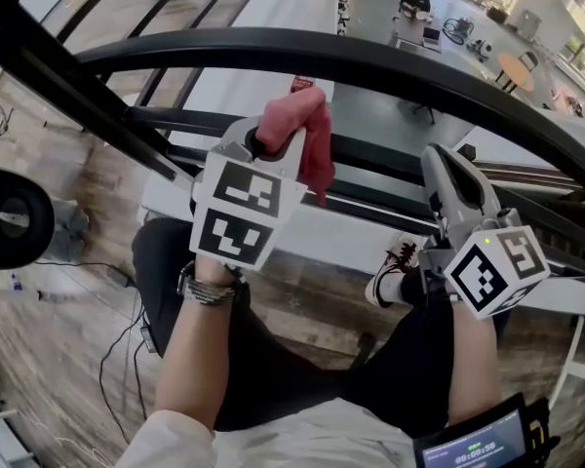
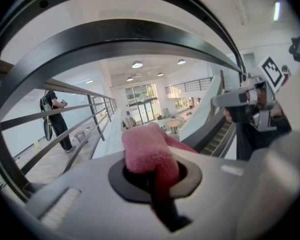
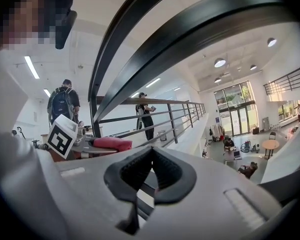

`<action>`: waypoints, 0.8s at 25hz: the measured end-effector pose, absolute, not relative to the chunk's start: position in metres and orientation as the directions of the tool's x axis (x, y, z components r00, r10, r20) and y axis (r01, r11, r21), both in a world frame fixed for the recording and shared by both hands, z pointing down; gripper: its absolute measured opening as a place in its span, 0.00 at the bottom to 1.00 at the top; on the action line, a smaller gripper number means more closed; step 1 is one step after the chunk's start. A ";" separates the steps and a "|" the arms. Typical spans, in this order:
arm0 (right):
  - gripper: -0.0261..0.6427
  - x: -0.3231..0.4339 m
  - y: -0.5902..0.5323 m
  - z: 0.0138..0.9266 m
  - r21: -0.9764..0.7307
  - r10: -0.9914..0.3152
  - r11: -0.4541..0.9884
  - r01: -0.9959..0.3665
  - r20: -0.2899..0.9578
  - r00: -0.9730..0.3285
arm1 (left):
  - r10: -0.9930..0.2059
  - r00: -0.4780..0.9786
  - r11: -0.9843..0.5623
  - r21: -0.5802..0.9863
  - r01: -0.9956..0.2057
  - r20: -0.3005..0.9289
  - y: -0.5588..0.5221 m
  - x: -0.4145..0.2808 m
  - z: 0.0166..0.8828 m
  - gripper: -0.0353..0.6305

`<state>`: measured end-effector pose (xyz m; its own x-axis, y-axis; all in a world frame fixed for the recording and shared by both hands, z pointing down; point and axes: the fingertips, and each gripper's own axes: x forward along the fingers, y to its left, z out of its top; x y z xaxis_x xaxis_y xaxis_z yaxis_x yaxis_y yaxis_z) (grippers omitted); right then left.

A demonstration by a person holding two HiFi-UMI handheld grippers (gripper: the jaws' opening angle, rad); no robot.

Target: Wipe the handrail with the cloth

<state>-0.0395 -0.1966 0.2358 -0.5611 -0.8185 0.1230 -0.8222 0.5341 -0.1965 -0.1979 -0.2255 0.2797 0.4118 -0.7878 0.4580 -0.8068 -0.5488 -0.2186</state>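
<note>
My left gripper (image 1: 273,142) is shut on a pink-red cloth (image 1: 302,130), which bulges out of the jaws and hangs to the right. It is held just below the black curved handrail (image 1: 351,61). In the left gripper view the cloth (image 2: 147,154) fills the jaws, with the handrail (image 2: 115,39) arching overhead, not touching it. My right gripper (image 1: 441,164) is to the right, below the same rail, shut with nothing in it. In the right gripper view its pads (image 3: 151,170) meet, and the left gripper's cloth (image 3: 112,143) shows at the left under the handrail (image 3: 200,39).
Lower black rails (image 1: 370,154) run behind both grippers. The person's legs and a sneaker (image 1: 390,271) are below. Beyond the railing an atrium drops to a floor with tables (image 1: 515,66). Two people (image 3: 145,114) stand along the far railing. An escalator (image 2: 215,129) is at the right.
</note>
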 end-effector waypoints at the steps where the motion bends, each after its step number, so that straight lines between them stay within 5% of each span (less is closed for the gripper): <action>1: 0.04 -0.038 -0.197 0.236 -0.198 -0.820 0.532 -0.824 0.123 -0.559 | -0.782 0.422 -0.560 -0.219 -0.799 0.459 -0.224 -0.190 0.280 0.09; 20: 0.04 -0.049 -0.199 0.236 -0.183 -0.816 0.543 -0.819 0.116 -0.567 | -0.758 0.523 -0.634 -0.253 -0.731 0.390 -0.214 -0.139 0.274 0.09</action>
